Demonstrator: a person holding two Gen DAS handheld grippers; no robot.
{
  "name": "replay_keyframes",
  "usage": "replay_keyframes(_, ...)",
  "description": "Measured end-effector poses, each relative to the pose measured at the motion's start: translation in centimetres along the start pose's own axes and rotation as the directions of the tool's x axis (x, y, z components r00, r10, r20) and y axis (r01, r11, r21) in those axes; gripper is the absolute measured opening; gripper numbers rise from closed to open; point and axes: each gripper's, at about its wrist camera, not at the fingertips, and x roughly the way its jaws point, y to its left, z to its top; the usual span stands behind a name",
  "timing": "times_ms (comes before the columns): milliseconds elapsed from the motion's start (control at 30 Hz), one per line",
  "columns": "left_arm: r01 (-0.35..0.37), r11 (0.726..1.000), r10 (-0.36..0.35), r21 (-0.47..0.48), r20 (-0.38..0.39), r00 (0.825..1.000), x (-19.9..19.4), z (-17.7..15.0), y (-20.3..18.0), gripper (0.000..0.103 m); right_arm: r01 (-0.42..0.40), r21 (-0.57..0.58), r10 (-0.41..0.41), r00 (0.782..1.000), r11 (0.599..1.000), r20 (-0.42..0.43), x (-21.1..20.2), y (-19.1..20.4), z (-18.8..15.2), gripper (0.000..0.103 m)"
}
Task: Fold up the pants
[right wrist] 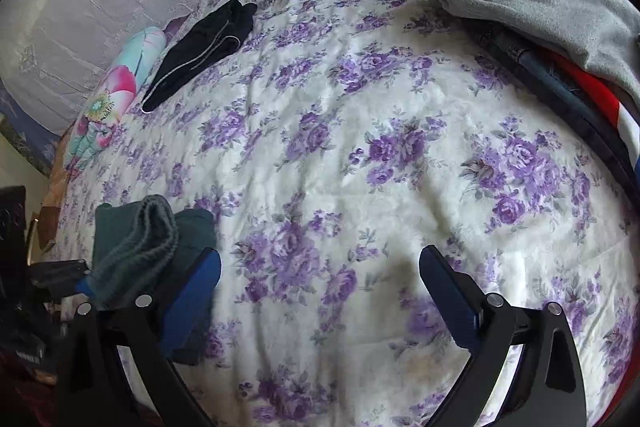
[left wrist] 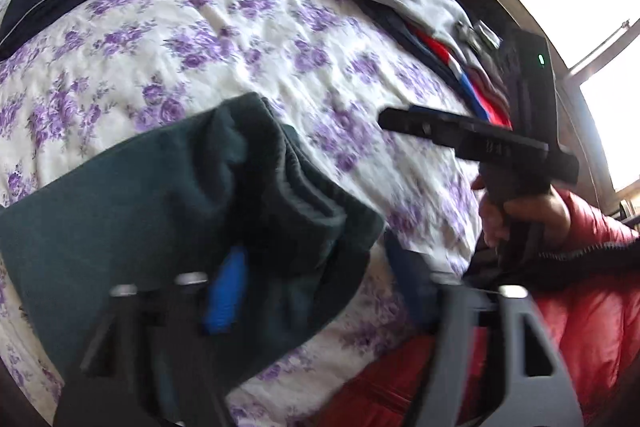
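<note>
**A:** Where are the pants?

**B:** The dark green pants [left wrist: 168, 211] lie folded in a bundle on the bed [left wrist: 248, 39], near its front edge on my left side, ribbed waistband on top. My left tongs [left wrist: 316, 291] stand spread over them; one blue pad lies against the cloth, but nothing is pinched.

**A:** And the right tongs?

**B:** My right tongs [right wrist: 320, 291] are released too, jaws wide over bare floral bedspread beside the bundle, touching nothing. My hand [left wrist: 520, 219] grips their handle, in a red sleeve [left wrist: 592, 267].

**A:** What else is on the bed?

**B:** A dark navy garment [right wrist: 200, 55] near the far left edge, beside a flowered pillow [right wrist: 112, 95]. Along the right edge, a pile of clothes [right wrist: 576, 95] with a grey garment [right wrist: 540, 3] on top.
</note>
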Motion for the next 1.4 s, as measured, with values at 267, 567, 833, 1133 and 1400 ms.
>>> replay_keyframes(267, -0.001, 0.983, 0.011, -0.186, 0.053, 0.999, -4.1, -1.6, 4.9, 0.079, -0.035, -0.168, 0.038, 0.999, 0.985, 0.014, 0.9, 6.8, 2.3, 0.099)
replay_keyframes(567, -0.099, 0.920, 0.113, -0.378, 0.015, 0.993, -4.9, -6.5, 11.4, 0.079, 0.029, -0.365, -0.090, 0.984, 0.931, -0.152, 6.3, 7.9, -1.6, 0.100)
replay_keyframes(833, -0.163, 0.913, 0.203, -0.374, 0.071, 0.977, -7.4, -8.0, 11.9, 0.079, 0.066, -0.423, -0.049, 0.998, 0.904, 0.050, 1.3, 11.2, 0.4, 0.100)
replay_keyframes(1133, -0.146, 0.861, 0.163, -0.487, -0.006, 0.987, -6.0, -11.1, 15.8, 0.082, 0.145, -0.343, -0.174, 0.983, 0.928, -0.055, 6.9, 9.7, 1.6, 0.099)
replay_keyframes(1400, -0.094, 0.827, 0.192, -0.554, 0.122, 0.974, -9.4, -8.7, 18.0, 0.082, 0.003, -0.505, 0.007, 1.000, 0.863, 0.018, 0.2, 14.1, 0.5, 0.099)
